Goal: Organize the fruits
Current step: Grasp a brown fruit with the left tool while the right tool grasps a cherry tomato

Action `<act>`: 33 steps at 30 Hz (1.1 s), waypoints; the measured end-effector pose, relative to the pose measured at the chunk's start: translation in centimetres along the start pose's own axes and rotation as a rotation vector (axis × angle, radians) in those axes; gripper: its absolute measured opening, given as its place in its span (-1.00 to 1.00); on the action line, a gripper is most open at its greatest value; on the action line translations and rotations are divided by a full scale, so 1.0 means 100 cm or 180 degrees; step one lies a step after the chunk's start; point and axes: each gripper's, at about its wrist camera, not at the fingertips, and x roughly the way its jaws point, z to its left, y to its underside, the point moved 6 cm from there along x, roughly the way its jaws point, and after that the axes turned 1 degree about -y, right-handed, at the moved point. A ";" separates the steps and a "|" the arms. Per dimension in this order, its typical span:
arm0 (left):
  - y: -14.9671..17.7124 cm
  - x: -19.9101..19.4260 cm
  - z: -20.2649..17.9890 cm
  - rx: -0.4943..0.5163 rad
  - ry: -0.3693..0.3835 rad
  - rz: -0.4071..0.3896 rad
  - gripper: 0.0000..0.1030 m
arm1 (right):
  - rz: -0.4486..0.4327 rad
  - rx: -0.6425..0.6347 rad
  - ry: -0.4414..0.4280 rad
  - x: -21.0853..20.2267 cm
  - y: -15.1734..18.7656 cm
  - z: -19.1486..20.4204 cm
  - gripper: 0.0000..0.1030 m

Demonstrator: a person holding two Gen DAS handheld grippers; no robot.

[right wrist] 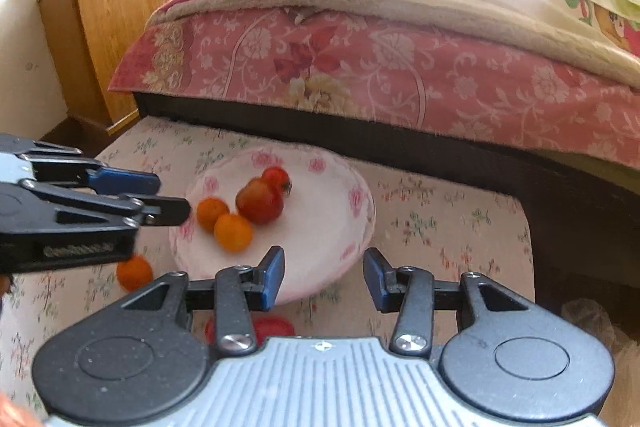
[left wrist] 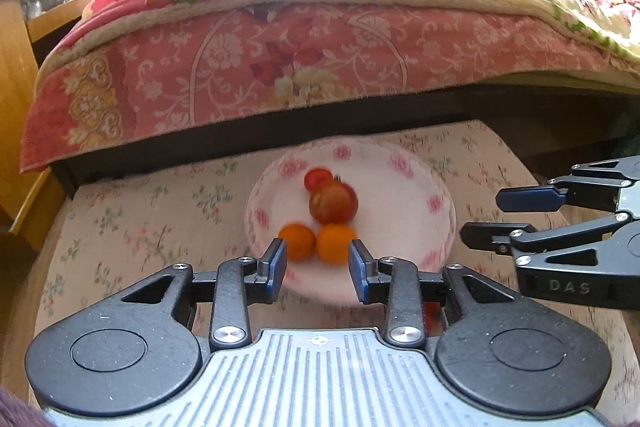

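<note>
Round glossy fruits (left wrist: 333, 205) on floral plate (left wrist: 400, 163); both grippers' fingers (left wrist: 276, 263) (right wrist: 272, 277) spread, apparently empty.

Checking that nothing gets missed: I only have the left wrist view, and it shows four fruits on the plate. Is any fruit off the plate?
Observer: Yes. An orange lies on the floral cloth to the left of the plate, below the left tool.
Operator: Anything else loose?
Observer: A red fruit lies on the cloth just in front of the plate, partly hidden under the right tool.
</note>
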 end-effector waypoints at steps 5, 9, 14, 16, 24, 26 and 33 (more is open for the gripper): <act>0.025 -0.012 0.001 0.0037 0.0041 0.0109 -0.17 | 0.0162 -0.0168 -0.0115 -0.002 0.026 0.012 -0.10; 0.046 -0.019 0.000 0.0090 0.0077 0.0196 -0.15 | 0.0256 -0.0345 -0.0179 0.003 0.038 0.022 -0.10; 0.068 -0.013 -0.003 0.0271 0.0112 0.0333 -0.15 | 0.0298 -0.0414 -0.0257 0.006 0.044 0.024 -0.10; 0.072 -0.009 -0.005 0.0331 0.0126 0.0375 -0.15 | 0.0300 -0.0442 -0.0262 0.008 0.043 0.025 -0.10; 0.079 0.008 -0.003 0.0417 0.0139 0.0430 -0.15 | 0.0344 -0.0481 -0.0328 0.021 0.044 0.023 -0.10; 0.079 0.009 -0.005 0.0449 0.0140 0.0417 -0.15 | 0.0340 -0.0476 -0.0353 0.023 0.043 0.023 -0.10; 0.079 0.018 -0.007 0.0480 0.0163 0.0409 -0.13 | 0.0330 -0.0467 -0.0467 0.034 0.041 0.022 -0.10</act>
